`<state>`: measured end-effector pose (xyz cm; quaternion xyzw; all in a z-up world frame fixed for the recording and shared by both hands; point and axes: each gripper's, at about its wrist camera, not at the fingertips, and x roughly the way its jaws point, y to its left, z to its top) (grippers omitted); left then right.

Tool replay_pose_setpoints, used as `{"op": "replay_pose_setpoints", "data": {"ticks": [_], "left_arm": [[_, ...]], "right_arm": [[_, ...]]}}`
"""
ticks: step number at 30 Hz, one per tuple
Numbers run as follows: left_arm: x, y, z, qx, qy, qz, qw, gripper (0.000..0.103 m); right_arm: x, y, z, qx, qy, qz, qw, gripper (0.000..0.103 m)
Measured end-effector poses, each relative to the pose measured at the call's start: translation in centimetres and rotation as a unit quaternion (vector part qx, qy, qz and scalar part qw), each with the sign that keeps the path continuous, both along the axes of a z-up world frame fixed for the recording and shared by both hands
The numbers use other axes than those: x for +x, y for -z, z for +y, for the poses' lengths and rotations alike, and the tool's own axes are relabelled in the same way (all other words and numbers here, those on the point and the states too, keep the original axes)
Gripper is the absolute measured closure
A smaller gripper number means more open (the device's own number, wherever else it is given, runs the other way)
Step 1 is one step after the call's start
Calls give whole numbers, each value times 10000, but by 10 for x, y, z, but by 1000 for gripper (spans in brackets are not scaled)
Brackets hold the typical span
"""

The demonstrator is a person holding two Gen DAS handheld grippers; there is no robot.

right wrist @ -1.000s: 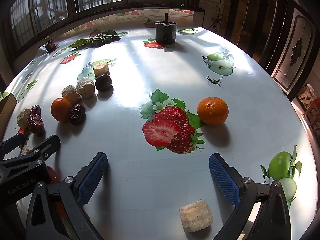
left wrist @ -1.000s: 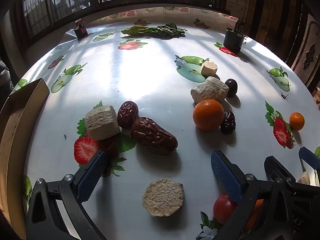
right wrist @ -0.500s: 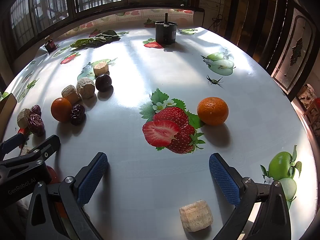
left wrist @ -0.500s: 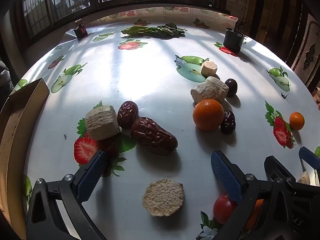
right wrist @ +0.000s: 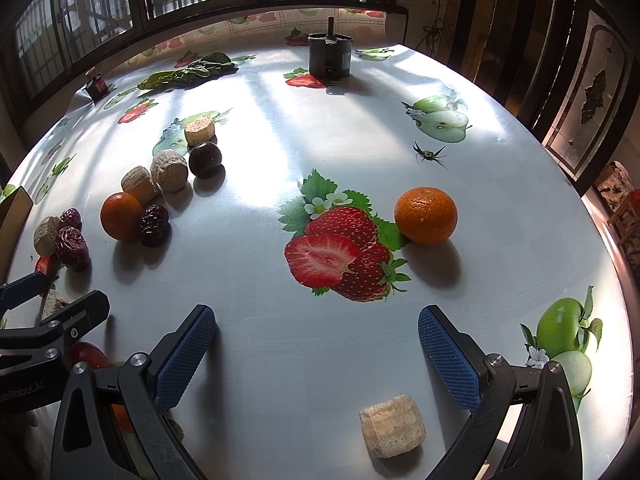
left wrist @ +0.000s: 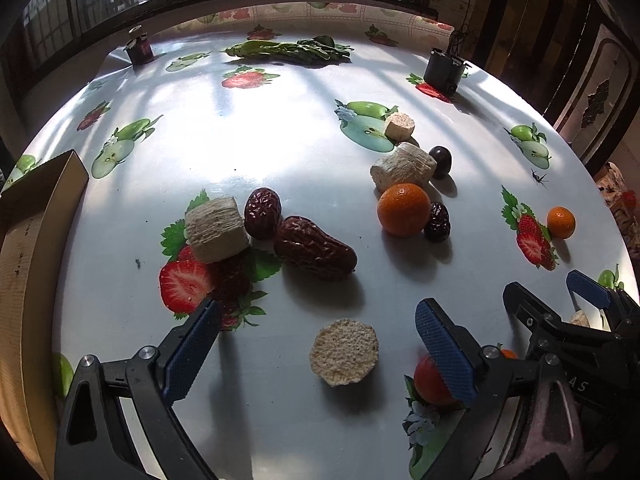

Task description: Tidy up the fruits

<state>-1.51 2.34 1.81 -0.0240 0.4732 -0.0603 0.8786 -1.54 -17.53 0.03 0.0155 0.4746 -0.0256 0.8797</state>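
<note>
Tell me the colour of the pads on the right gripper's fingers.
Blue, with a fine knurled texture on the pads, set on black fingers. It shows best in the right wrist view.

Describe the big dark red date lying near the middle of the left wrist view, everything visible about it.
The big date is dark reddish-brown, glossy and deeply wrinkled, oblong and lying on its side on the table. Its upper left end meets a smaller, rounder date, which stands beside a beige fibrous block. It rests partly over printed strawberry leaves. No gripper touches it.

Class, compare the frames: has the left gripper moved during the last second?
No. In the left wrist view the left gripper sits the same against the round cake slice and printed strawberry.
</note>
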Motion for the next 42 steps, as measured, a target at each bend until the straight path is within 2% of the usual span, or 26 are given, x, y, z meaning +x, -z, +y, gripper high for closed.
{"op": "replay_pose_setpoints", "data": {"ticks": [2, 5, 7, 9, 11, 14, 17, 20, 25, 31, 34, 36, 39, 41, 42], "left_arm": [[-16, -17, 9, -85, -55, -378, 9992, 7], [-46, -50, 23, 132, -280, -1192, 9924, 7], [-62, -68, 32, 246, -485, -1651, 9848, 7], [-73, -86, 43, 258, -698, -1978, 9774, 7], [-80, -95, 52, 199, -841, -2137, 9731, 7], [-86, -105, 63, 118, -937, -2247, 9698, 7], [-95, -108, 69, 261, -1053, -2352, 9659, 7], [-104, -109, 78, 183, -1042, -2371, 9657, 7], [-110, -110, 96, 231, -1214, -2422, 9623, 7], [-132, -133, 139, 496, -1887, -2983, 9343, 7], [-138, -139, 140, 572, -1939, -3153, 9272, 4], [-135, -139, 133, 530, -1799, -3142, 9306, 3], [-127, -134, 116, 461, -1501, -3022, 9402, 3], [-122, -130, 103, 329, -1284, -3007, 9445, 3], [-120, -129, 95, 249, -1114, -2988, 9475, 3]], "right_arm": [[2, -1, 2, -1, 0, 41, 10000, 1], [-7, -7, -3, 173, 120, 67, 9998, 3], [-22, -23, -2, 346, 192, -213, 9990, 4], [-44, -44, 1, 572, 253, -747, 9952, 3], [-67, -60, 3, 972, 339, -1274, 9865, 3], [-84, -70, 10, 1261, 477, -1492, 9796, 3], [-93, -75, 25, 1101, 379, -1537, 9812, 3], [-95, -76, 40, 780, 237, -1512, 9851, 3], [-98, -75, 61, 639, -3, -1431, 9876, 3], [-98, -96, 102, 491, -620, -1554, 9847, 3], [-96, -101, 109, 701, -735, -1441, 9843, 3], [-101, -106, 105, 716, -553, -1568, 9835, 3], [-116, -111, 92, 777, -517, -2049, 9743, 1], [-116, -105, 76, 1060, -399, -2004, 9731, 1], [-112, -100, 65, 1322, -306, -1834, 9736, 1]]}}
